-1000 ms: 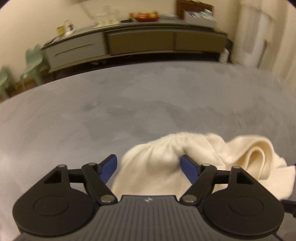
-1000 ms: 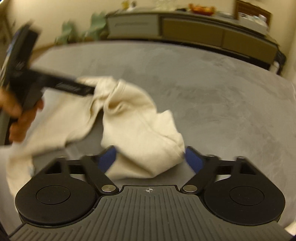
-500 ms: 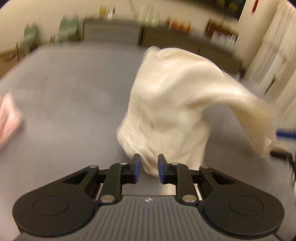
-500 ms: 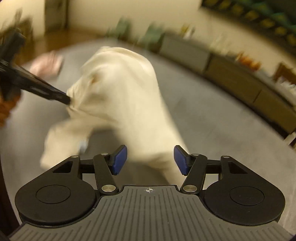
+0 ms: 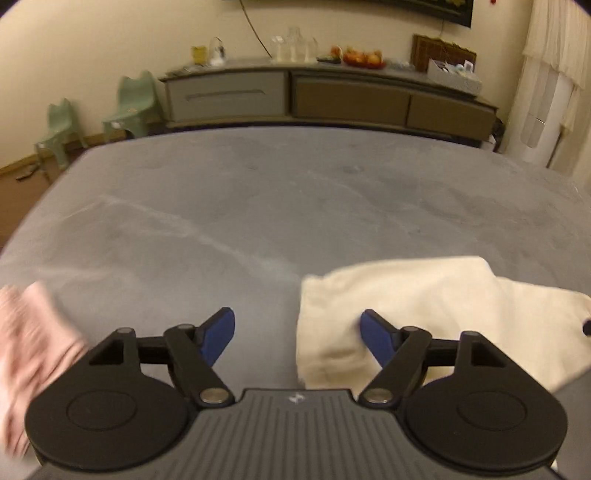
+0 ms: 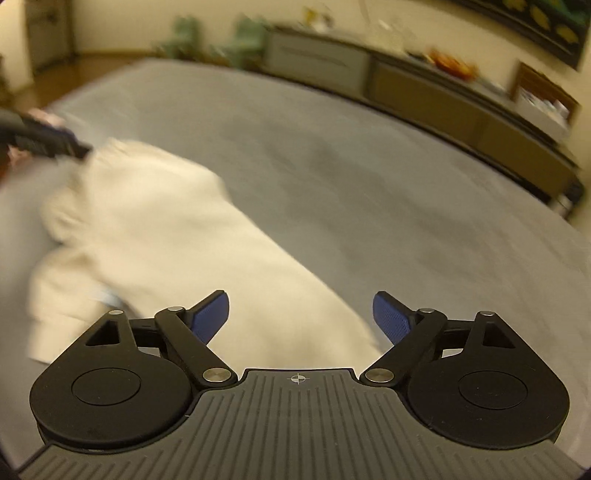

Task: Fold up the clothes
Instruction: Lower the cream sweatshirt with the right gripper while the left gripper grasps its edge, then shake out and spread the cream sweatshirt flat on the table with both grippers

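Left wrist view: cream-walled room, long low sideboard with grey and brown drawer fronts (image 5: 328, 99) across 12 o'clock, its top cluttered with glass jars and a red fruit bowl (image 5: 364, 58). Two pale green plastic child chairs (image 5: 129, 107) at 10 o'clock, white curtain (image 5: 550, 74) at 2 o'clock. Wide grey suede-like fabric surface (image 5: 277, 206) fills the mid-frame, with lighter brush streaks in the nap. Left gripper (image 5: 297, 334), black frame with blue pads, is spread wide and holds nothing. Crumpled cream knit garment (image 5: 417, 299) lies on the grey surface at 4 o'clock; its left edge sits between the pads, and the right pad overlaps the cloth in frame, contact unclear. Blurred pink cloth (image 5: 33, 343) at 8 o'clock, touching the frame's edge.

Right wrist view: heavy motion blur. Same grey surface (image 6: 351, 177), sideboard (image 6: 424, 96) running from 12 to 2 o'clock, green chairs (image 6: 218, 33) smeared at 11 o'clock. Right gripper (image 6: 301, 317) is released too, pads far apart, nothing clamped. Cream garment (image 6: 177, 236) stretches from 10 o'clock down to the gripper's base, lying between and below the pads. Left gripper (image 6: 79, 147) shows as a dark bar at 9 o'clock with its tip at the garment's far corner; blur hides whether it touches.
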{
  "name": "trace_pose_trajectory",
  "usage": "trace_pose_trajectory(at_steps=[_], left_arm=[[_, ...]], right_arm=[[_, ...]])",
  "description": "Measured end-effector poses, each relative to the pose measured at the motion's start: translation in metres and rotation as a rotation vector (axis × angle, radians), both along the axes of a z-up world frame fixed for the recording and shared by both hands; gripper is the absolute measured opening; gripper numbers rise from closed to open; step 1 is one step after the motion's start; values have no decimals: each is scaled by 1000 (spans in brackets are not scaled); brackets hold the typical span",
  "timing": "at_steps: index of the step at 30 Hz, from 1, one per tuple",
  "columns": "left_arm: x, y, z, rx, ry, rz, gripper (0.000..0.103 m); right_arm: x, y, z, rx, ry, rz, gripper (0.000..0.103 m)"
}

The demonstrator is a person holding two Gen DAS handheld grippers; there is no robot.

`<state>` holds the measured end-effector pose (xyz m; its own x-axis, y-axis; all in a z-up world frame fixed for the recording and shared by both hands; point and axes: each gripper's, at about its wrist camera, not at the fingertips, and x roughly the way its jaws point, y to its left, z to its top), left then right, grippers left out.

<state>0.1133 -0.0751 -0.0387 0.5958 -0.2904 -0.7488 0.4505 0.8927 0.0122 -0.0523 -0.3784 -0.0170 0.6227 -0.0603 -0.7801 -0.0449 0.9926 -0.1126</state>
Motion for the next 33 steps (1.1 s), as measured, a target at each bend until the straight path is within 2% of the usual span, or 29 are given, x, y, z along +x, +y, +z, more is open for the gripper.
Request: trace_pose_trajectory(at_steps=[3,5,7,9,12,14,15,16,17,18,19,20,21,22,24,26,30,32,33], left_arm=[[21,-14,-14,3,20,-70,74],[35,-23,-23,5,34,-117,61],[44,-31,-30,2,42,-167,30],[48,-26,-27,-28,30,-149,22],[56,-16,-19,-81,11,-84,20],[62,-9,-15,-115,-2,-41,20],[64,-5,-12,-133,-8,-19,20],[67,-1,-10,-150,-14,2,24],[70,2,-8,-167,-20,24,28],[73,6,-5,-185,-27,46,42],[75,9,-3,-202,-33,67,62],[78,13,0,-219,-39,89,64],[81,16,2,-236,-45,111,64],[82,19,3,-246,-35,122,64],[74,24,9,-238,-20,108,64],[56,26,19,-219,-49,64,64],[8,21,25,-156,-64,-107,64],[-11,15,17,-117,-79,-157,64],[-16,11,10,-99,-83,-164,64]], right_arm=[[8,-24,-17,60,67,-60,71],[9,-30,-17,106,66,-43,62],[12,-25,-14,123,71,8,25],[14,-15,-13,88,70,43,8],[16,-8,1,33,28,55,6],[20,-12,18,11,-55,18,6],[24,-14,16,-1,-74,-19,6],[27,-16,14,-12,-93,-56,10],[30,-18,12,-24,-113,-93,21],[34,-20,11,-35,-132,-130,62],[37,-22,9,-47,-151,-168,97],[40,-24,7,-59,-170,-205,97],[44,-26,5,-70,-189,-242,87],[46,-26,3,-77,-205,-273,81],[36,-6,8,-9,-184,-207,82],[22,28,15,68,-163,-52,82],[-12,96,8,149,-73,249,86],[-19,121,-4,125,-30,313,83],[-21,131,-10,111,-10,327,75]])
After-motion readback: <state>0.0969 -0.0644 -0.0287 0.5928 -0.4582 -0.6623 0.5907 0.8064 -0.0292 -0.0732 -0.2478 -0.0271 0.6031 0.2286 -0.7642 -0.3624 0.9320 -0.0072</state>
